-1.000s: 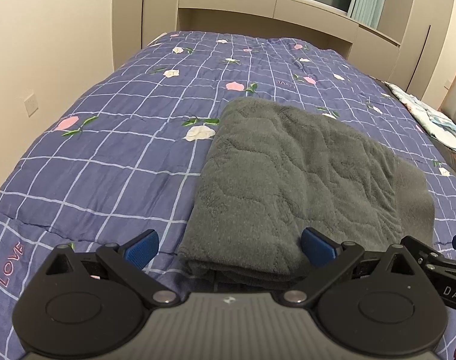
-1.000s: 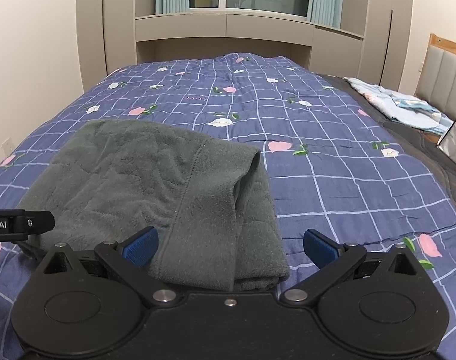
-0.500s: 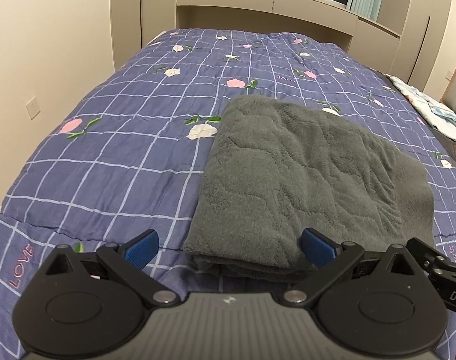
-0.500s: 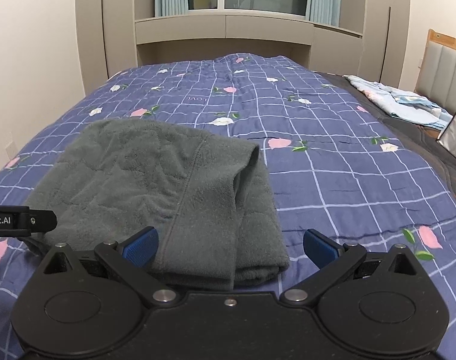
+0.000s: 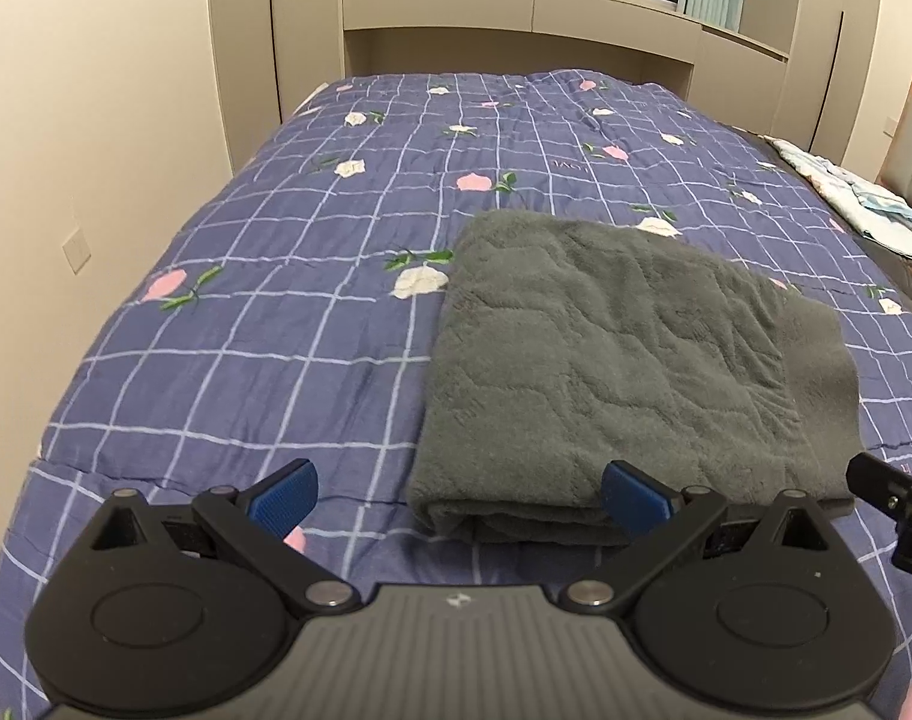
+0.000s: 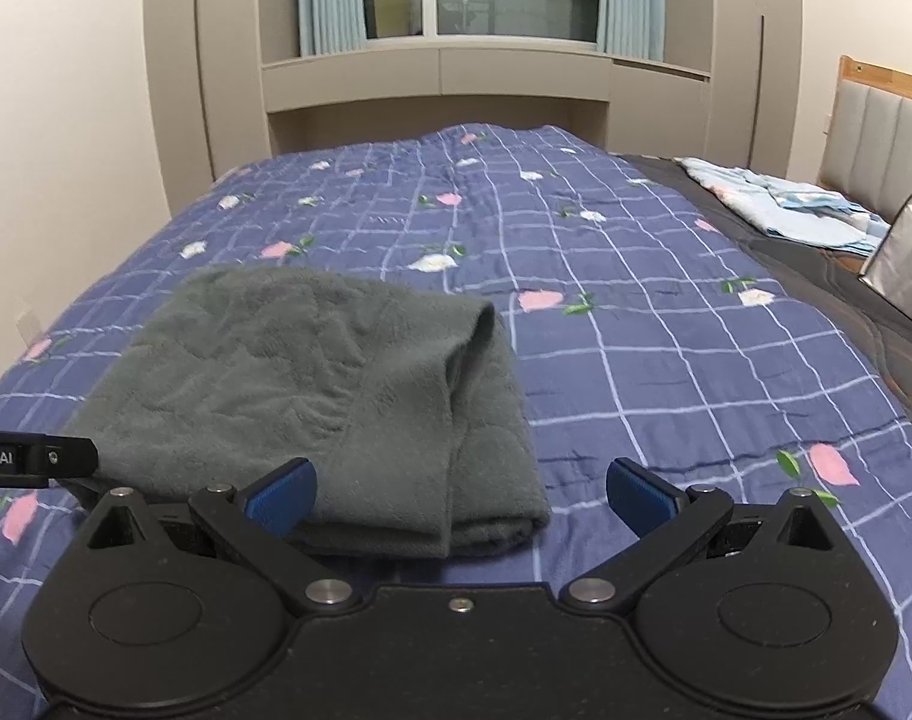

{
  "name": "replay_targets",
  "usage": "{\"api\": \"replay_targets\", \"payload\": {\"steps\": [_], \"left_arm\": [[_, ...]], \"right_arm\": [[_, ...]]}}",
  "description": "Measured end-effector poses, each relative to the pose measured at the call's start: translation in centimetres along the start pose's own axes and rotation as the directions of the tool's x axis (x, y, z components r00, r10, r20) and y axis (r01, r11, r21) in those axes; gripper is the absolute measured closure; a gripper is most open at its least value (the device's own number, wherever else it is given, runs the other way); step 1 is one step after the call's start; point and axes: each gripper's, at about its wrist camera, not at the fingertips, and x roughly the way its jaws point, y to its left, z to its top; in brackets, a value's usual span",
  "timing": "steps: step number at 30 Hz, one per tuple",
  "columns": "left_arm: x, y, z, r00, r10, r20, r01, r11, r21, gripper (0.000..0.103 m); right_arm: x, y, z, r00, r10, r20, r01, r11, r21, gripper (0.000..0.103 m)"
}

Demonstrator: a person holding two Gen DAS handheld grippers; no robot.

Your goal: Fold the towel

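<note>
Towel [image 5: 612, 360] near edge partly hidden behind left hand-held gripper [image 5: 459, 492]; silver bag [image 6: 909, 264] at far right cut by frame edge; print unreadable

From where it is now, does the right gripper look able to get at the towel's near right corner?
Probably yes. The right gripper is open, and the grey towel lies flat on the quilt just ahead, its near corner between the fingers with nothing in the way.

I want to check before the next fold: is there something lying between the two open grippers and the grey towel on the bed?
Nothing visible does. The left gripper and the right gripper are both open at the near edge of the folded towel, with only the quilt below. The pale bedding lies far off to the right.
</note>
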Motion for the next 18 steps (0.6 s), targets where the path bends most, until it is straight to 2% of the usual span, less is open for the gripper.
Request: {"api": "replay_targets", "payload": {"steps": [6,13,16,18], "left_arm": [[0.1,0.9,1.4,1.000,0.010,0.021,-0.011,0.999,0.032,0.000],[2.4,2.0,3.1,1.000,0.010,0.018,-0.011,0.999,0.052,0.000],[4.0,2.5,3.7,1.000,-0.013,0.004,0.013,0.998,0.065,0.000],[5.2,2.9,4.0,0.998,-0.061,-0.003,0.061,0.996,0.071,0.000]], "right_arm": [[0.2,-0.2,0.8,0.993,0.111,0.031,-0.110,0.993,-0.034,0.000],[2.8,-1.6,2.5,0.982,0.190,0.016,-0.189,0.980,-0.057,0.000],[4.7,-2.7,3.4,0.974,0.225,-0.008,-0.225,0.973,-0.042,0.000],[6.0,-3.4,3.7,0.962,0.272,-0.024,-0.273,0.961,-0.041,0.000]]}}
